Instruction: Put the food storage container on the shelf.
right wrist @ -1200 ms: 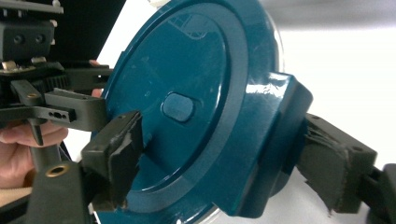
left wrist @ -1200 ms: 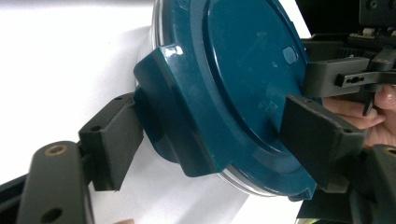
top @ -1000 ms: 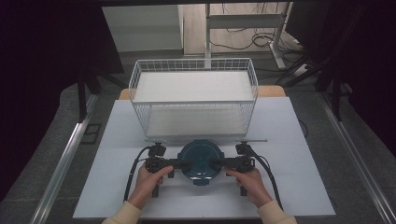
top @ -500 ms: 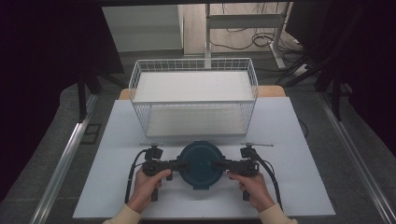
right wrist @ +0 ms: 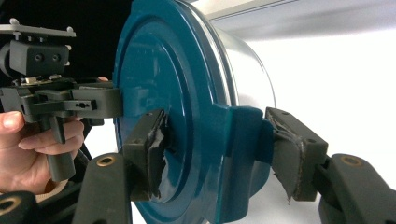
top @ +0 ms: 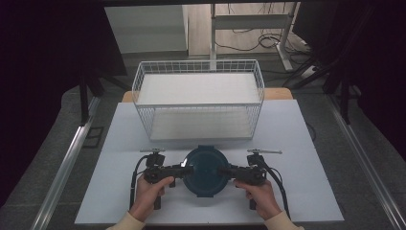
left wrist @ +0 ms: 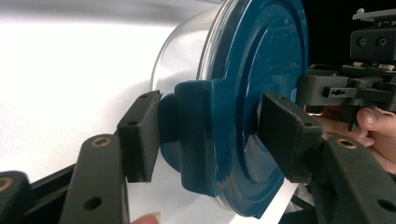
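We have both tools on the round container (top: 207,171), a clear tub with a teal lid (left wrist: 261,93) that sits on the white tabletop (top: 306,134) in front of the white wire basket (top: 198,98). A second ago the left hand-held gripper (top: 187,169) stood wider beside the lid's edge; its jaws have just been closing, and in the left gripper view its pads (left wrist: 140,135) now clamp the lid's side latch (left wrist: 196,135), one pad on the outer face of the tab and one on the lid's top. The right hand-held gripper (top: 225,171) has also been closing, and in the right gripper view its worn pads (right wrist: 156,149) press on the opposite latch (right wrist: 240,154) in the same way. Since a second ago the container has shifted slightly nearer to us. We judge that with both latches pinched the grip is set, so the container can be lifted level between our two hands, probably toward the basket. The care needed is in keeping equal squeeze on both sides, lest a latch flip open and the tub tilt.
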